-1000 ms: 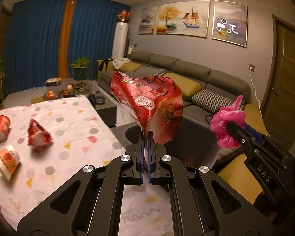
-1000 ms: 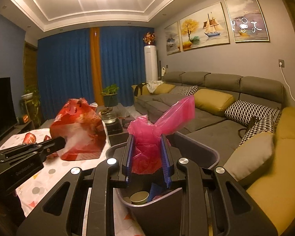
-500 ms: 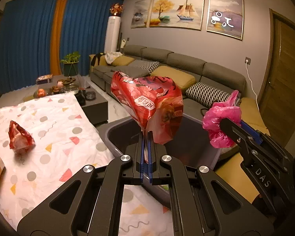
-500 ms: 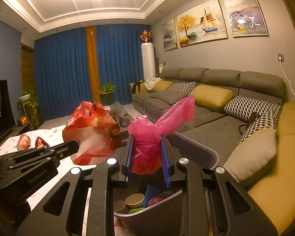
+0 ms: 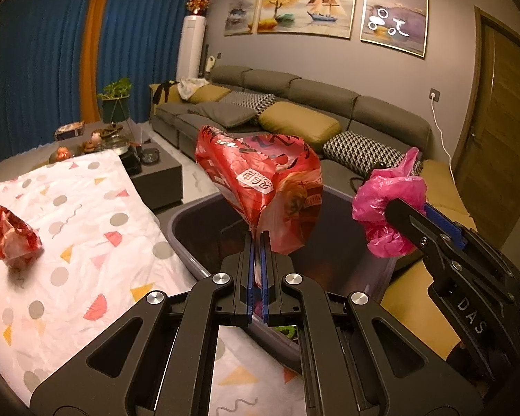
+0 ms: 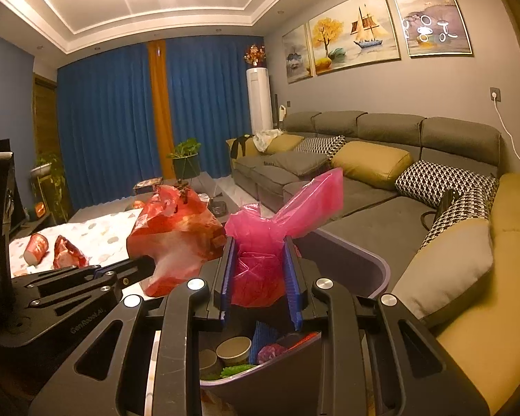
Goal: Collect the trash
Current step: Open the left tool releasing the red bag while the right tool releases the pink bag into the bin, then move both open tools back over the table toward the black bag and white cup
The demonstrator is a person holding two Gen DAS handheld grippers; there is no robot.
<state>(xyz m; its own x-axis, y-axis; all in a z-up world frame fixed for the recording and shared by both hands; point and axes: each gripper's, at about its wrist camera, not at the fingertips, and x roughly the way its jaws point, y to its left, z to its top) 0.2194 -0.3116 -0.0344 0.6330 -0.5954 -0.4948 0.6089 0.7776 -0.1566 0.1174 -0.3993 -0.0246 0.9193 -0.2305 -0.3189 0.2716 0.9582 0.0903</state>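
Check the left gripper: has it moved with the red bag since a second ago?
Yes. The left gripper, shut on the red bag, has advanced from the table edge to above the grey bin.

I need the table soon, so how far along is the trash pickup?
Done: cups and scraps already lie in the bin. In hand: the left gripper pinches a red snack bag over the bin, and the right gripper clamps a pink plastic bag. Left: a crumpled red wrapper and a paper cup on the tablecloth.

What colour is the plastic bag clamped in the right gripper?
Bright pink. The plastic bag shows best in the right wrist view, between the blue-padded fingers of the right gripper.
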